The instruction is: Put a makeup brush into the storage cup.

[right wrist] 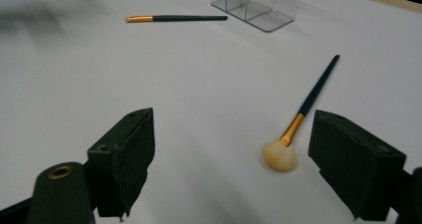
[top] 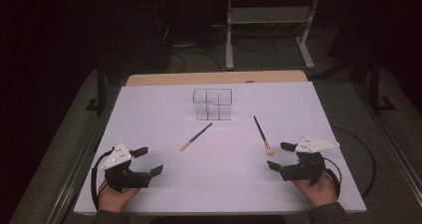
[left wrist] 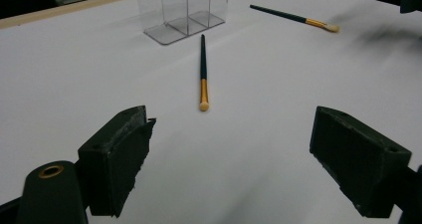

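Two makeup brushes lie flat on the white table (top: 149, 114). A thin brush (top: 195, 137) (left wrist: 203, 69) (right wrist: 174, 18) with a dark handle and gold ferrule rests near the middle. A fluffy brush (top: 262, 135) (right wrist: 301, 117) (left wrist: 298, 18) lies to the right, its pale bristles toward me. A clear divided organizer (top: 213, 104) (left wrist: 181, 10) (right wrist: 259, 5) stands behind them. My left gripper (top: 148, 161) (left wrist: 231, 164) is open at the front left, nothing between its jaws. My right gripper (top: 278, 156) (right wrist: 231, 167) is open at the front right, just short of the fluffy brush's bristles.
A wooden strip (top: 214, 77) edges the table's far side. Beyond it stands a metal frame (top: 268, 30) on a dark floor with cables. Metal rails run along both table sides.
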Motion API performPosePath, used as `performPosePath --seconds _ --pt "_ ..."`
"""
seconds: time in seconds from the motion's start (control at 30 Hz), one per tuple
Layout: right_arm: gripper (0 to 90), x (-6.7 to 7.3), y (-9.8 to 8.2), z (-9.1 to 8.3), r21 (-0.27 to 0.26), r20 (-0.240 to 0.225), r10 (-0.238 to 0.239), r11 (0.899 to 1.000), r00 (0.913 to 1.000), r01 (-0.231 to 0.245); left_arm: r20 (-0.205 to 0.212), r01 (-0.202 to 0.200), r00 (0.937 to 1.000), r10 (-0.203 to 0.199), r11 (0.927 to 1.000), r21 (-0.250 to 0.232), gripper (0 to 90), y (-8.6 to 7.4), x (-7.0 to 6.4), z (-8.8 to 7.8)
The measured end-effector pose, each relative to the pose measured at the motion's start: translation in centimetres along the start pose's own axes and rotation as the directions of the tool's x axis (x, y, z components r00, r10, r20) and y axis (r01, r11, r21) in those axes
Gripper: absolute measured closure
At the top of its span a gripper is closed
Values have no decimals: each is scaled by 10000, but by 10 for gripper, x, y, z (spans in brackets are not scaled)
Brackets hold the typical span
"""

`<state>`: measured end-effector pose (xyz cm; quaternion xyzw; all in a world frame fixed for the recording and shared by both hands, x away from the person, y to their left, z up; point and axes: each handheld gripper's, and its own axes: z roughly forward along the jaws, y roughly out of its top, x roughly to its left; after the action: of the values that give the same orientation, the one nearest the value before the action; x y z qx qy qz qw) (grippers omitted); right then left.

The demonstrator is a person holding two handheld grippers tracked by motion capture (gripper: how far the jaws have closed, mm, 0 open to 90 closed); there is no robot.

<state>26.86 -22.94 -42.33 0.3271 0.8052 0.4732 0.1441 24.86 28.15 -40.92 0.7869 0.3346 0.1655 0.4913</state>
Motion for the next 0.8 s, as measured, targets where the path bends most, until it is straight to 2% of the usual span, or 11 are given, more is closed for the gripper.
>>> performPosePath --seconds 0.27,0.57,0.8 --pt "175 -4 -3 -5 -73 85 134 9999 9999 -133 160 -53 9999 48 9996 284 151 2 3 8" --pt "174 -8 -5 -8 -119 55 203 9997 9998 -202 330 173 9993 -189 9987 483 152 6 3 10" --pt "173 -10 -6 -11 -128 179 204 9997 9996 -202 627 46 9980 -94 9972 750 156 17 -1 13"
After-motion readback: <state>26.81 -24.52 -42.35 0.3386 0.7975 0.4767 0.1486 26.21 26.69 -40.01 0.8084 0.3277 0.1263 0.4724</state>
